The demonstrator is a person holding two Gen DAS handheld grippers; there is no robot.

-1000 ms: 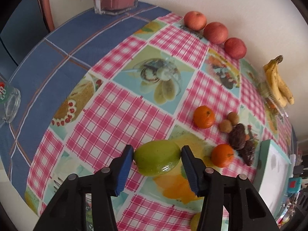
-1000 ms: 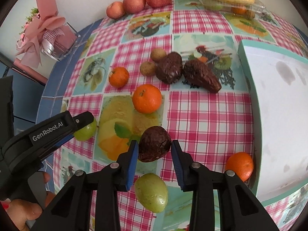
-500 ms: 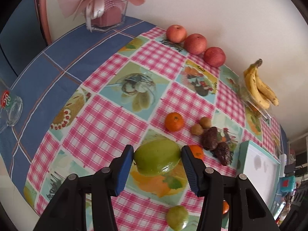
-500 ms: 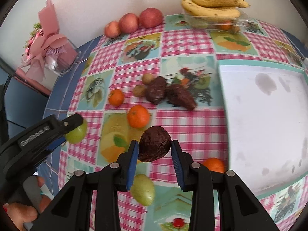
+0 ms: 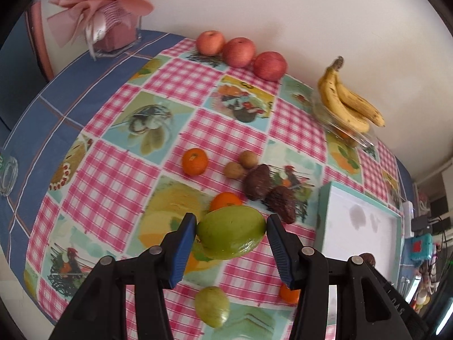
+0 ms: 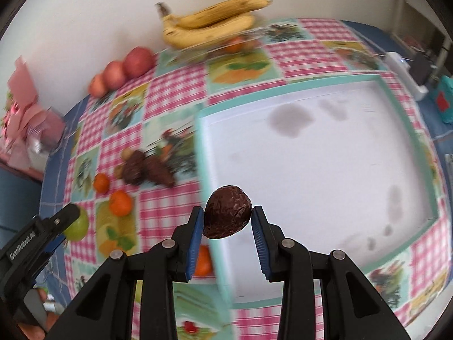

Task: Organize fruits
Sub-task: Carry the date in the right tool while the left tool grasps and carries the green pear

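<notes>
Your left gripper (image 5: 231, 233) is clamped on a green mango (image 5: 230, 231), held clear above the checked tablecloth (image 5: 181, 79). The mango's long axis runs crosswise between the blue pads (image 5: 187, 248), its ends against them, tilted slightly down on the left. Your right gripper (image 6: 228, 221) grips a dark wrinkled fruit (image 6: 228, 215), probably an avocado, though the view is blurred. Its narrower end points down and left, the long axis slanted. It hangs just over the near left edge of the white tray (image 6: 424, 147), not touching it. Both grippers point steeply down at the table. In the right wrist view, the left gripper sits low at the left, well apart from the tray.
</notes>
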